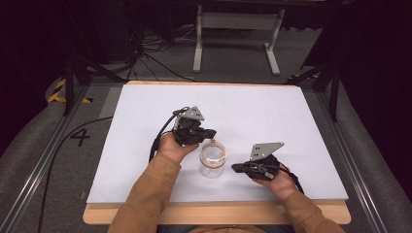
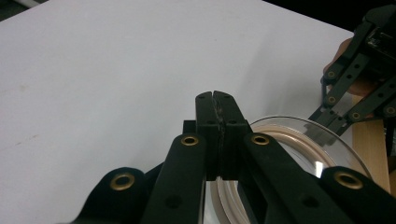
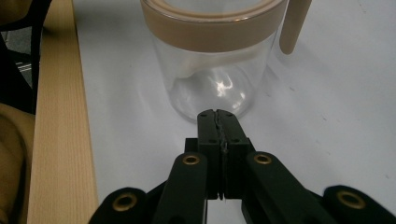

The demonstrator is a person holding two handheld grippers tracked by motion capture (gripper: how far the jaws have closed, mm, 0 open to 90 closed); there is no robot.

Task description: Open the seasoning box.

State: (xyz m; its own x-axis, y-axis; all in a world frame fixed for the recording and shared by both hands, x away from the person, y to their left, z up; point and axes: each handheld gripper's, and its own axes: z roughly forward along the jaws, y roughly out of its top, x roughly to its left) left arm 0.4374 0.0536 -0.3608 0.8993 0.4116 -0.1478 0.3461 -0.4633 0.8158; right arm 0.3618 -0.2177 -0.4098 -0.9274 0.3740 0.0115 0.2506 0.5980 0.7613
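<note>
A clear glass jar (image 1: 212,161) with a tan band around its rim stands upright on the white table top (image 1: 145,111), near the front middle. My left gripper (image 1: 214,132) hovers just behind and left of the jar's mouth, jaws shut with nothing between them. In the left gripper view the shut tips (image 2: 215,97) sit above the jar rim (image 2: 299,135). My right gripper (image 1: 234,168) is low at the jar's right side, jaws shut and empty. The right gripper view has the shut tips (image 3: 218,113) close to the jar's base (image 3: 212,88), pointing at it.
The white top lies on a wooden board whose edge (image 1: 218,213) shows at the front. Grey floor, metal rails (image 1: 39,165) and a cable (image 1: 53,165) flank the table. A white stand (image 1: 238,34) is behind it.
</note>
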